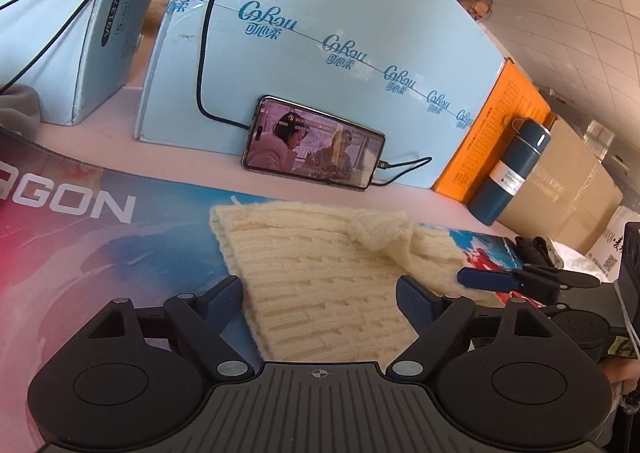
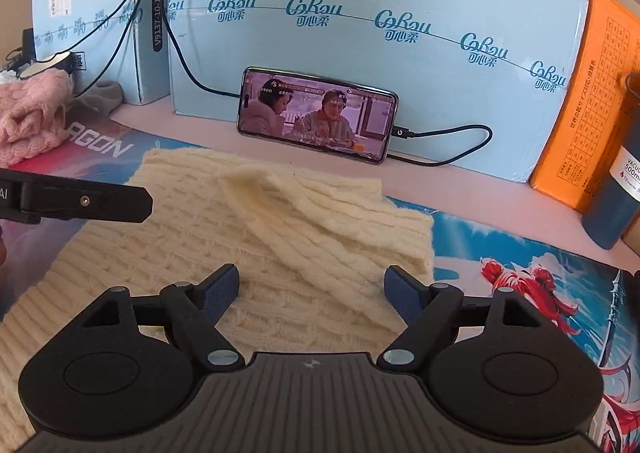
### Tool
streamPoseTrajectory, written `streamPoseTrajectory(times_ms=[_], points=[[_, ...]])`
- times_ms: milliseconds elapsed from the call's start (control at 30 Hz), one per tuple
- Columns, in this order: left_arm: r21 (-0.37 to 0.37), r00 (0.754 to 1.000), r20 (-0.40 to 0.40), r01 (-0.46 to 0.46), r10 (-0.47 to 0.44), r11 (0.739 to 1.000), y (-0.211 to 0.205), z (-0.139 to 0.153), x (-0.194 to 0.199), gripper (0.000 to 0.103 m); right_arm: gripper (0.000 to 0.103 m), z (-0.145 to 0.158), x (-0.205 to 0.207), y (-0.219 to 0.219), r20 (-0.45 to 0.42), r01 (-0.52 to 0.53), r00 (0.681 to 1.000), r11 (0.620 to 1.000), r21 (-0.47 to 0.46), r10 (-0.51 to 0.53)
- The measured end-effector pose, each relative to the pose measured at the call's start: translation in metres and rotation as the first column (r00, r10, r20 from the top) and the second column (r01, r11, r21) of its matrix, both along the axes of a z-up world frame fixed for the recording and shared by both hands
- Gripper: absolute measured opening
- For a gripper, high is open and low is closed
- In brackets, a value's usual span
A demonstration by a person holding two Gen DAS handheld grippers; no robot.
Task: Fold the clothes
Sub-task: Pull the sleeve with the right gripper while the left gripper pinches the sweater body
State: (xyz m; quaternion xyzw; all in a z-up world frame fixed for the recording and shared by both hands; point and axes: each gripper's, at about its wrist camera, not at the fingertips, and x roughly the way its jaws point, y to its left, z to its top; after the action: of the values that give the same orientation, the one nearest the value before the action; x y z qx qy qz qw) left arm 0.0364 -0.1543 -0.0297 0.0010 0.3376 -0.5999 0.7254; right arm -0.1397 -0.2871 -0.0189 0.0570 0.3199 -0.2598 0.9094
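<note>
Cream wool, thick and bumpy: that is the sweater [image 1: 320, 285] lying flat on the colourful desk mat [image 1: 100, 245]. In the left wrist view, the left gripper [image 1: 320, 293] sits low over the near part of the sweater. Its two blue fingers are spread wide apart and hold nothing. One sleeve [image 1: 380, 231] is bunched up at the far side. The right gripper [image 1: 492, 279] pokes in from the right edge, beside the sweater's right side; from here I cannot tell how far open it is.

In the right wrist view, the right gripper [image 2: 312, 289] is also wide open and empty, just above the sweater [image 2: 200, 237]. A sleeve [image 2: 320, 213] is already laid slanting across the body. A phone [image 2: 318, 115] leans on a blue box [image 2: 360, 33] behind, and a pink knit [image 2: 32, 113] waits at the left.

I think the sleeves are being tucked in. Next, both grippers likely need to pinch an edge of the sweater and lift it over evenly.
</note>
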Motion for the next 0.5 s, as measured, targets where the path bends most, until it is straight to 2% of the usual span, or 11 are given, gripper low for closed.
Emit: streamPoseTrajectory(times_ms=[33,67,100,133,167,200,300,367,500], points=[[0.009,1.000,0.013,-0.003,0.002,1.000,-0.001,0.000,-0.002,0.084,0.063,0.000,-0.002,-0.003,0.015,0.010,1.000,1.000,0.007,-0.010],[0.019,1.000,0.030,-0.011,0.010,1.000,-0.002,0.001,-0.004,0.078,0.045,0.001,-0.004,-0.005,0.023,0.033,0.999,0.999,0.000,-0.033],[0.034,0.998,0.054,-0.018,0.016,0.999,-0.003,0.001,-0.007,0.066,0.032,0.001,-0.006,-0.007,0.028,0.060,0.998,0.998,-0.006,-0.059],[0.049,0.997,0.080,-0.025,0.021,0.999,-0.005,0.001,-0.010,0.059,0.029,0.002,-0.009,-0.012,0.043,0.083,0.996,0.997,0.004,-0.083],[0.063,0.994,0.105,-0.032,0.026,0.997,-0.006,0.001,-0.013,0.043,0.022,0.002,-0.013,-0.016,0.062,0.099,0.993,0.995,0.023,-0.100],[0.070,0.993,0.118,-0.028,0.019,0.997,-0.006,0.001,-0.015,0.038,0.013,0.003,-0.016,-0.019,0.081,0.124,0.989,0.992,0.037,-0.126],[0.083,0.989,0.150,-0.010,-0.002,0.996,-0.007,0.001,-0.020,0.026,0.013,0.010,-0.034,-0.030,0.166,0.206,0.961,0.974,0.096,-0.220],[0.083,0.989,0.150,-0.006,-0.006,0.997,-0.007,0.001,-0.020,0.023,0.013,0.015,-0.049,-0.040,0.220,0.267,0.930,0.952,0.153,-0.296],[0.082,0.990,0.140,-0.007,-0.005,0.997,-0.004,0.002,-0.018,0.020,0.013,0.015,-0.075,-0.057,0.253,0.375,0.867,0.896,0.238,-0.430]])
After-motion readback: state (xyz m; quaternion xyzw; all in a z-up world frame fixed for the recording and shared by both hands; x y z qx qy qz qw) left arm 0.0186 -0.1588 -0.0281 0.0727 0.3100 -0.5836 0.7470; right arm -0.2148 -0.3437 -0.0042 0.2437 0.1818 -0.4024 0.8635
